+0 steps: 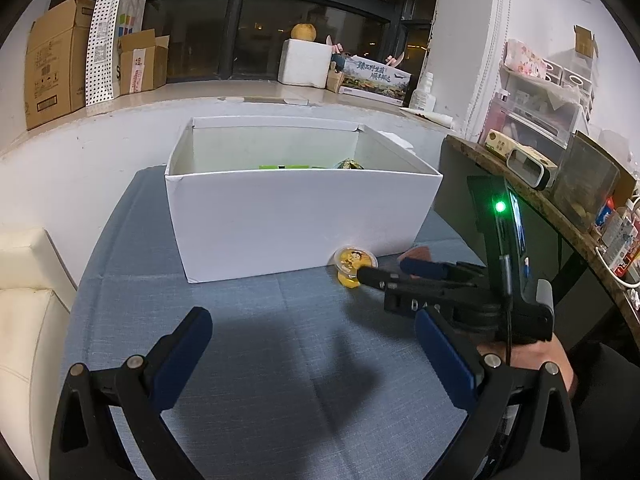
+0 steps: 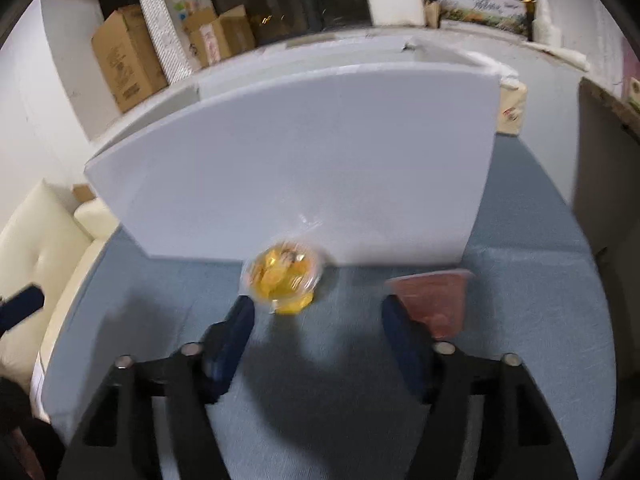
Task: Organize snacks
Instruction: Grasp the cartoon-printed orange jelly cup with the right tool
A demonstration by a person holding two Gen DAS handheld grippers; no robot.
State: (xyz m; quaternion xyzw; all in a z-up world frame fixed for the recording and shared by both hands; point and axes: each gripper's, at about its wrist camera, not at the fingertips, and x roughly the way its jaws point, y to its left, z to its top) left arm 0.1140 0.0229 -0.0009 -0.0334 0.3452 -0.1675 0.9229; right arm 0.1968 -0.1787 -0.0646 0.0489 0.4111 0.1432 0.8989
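Snack cup at the foot of the white box, both grippers spread.

The yellow jelly cup lies on the blue-clothed worktop, touching the front wall of the white box. The right gripper is open just before the cup; a reddish packet lies beside its right finger. The left gripper hangs open, well apart. A green packet shows inside the box.

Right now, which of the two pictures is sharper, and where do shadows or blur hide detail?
The left wrist view is sharp: the white box and yellow jelly cup read clearly, with soft tool shadows on the blue cloth. The right wrist view is motion-blurred: the jelly cup's label smears, and the reddish packet has vague edges. Both bend straight lines.
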